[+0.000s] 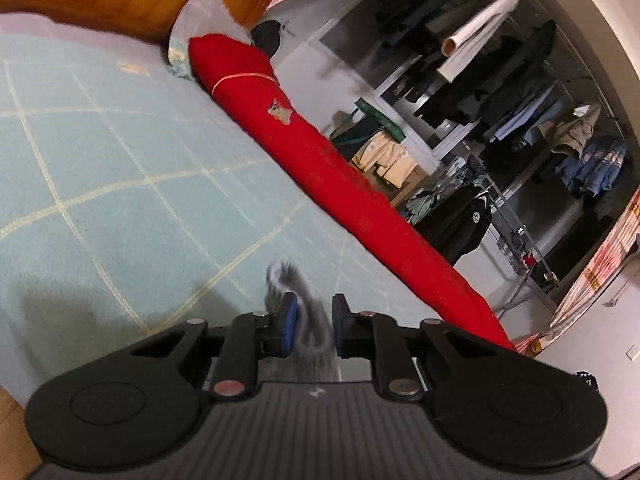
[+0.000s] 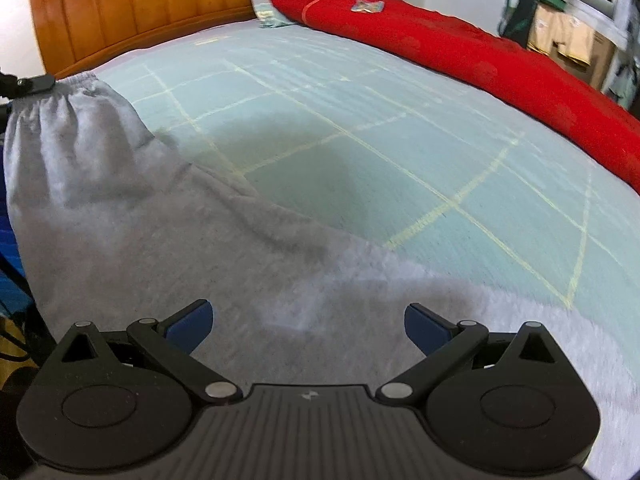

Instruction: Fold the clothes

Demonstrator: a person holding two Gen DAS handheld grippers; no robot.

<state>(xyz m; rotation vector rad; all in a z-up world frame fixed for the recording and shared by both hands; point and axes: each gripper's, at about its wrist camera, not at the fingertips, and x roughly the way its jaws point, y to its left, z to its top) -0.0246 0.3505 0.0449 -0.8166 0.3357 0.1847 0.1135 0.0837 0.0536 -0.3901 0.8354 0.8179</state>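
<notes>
While your left gripper (image 1: 313, 322) pinches grey fabric between its jaws, lifting the elastic waistband at upper left of the right view, the grey sweatpants (image 2: 168, 240) drape over the bed (image 2: 360, 140); your right gripper (image 2: 308, 326) hovers spread, ready to grip.

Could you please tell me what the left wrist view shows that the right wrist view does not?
Left wrist only: the left gripper shut on a bunch of the grey garment, and a clothes rack beyond the bed.

Right wrist only: the right gripper open above the spread garment, whose elastic waistband is lifted.

Both: checked bedsheet, red quilt, wooden headboard.
</notes>
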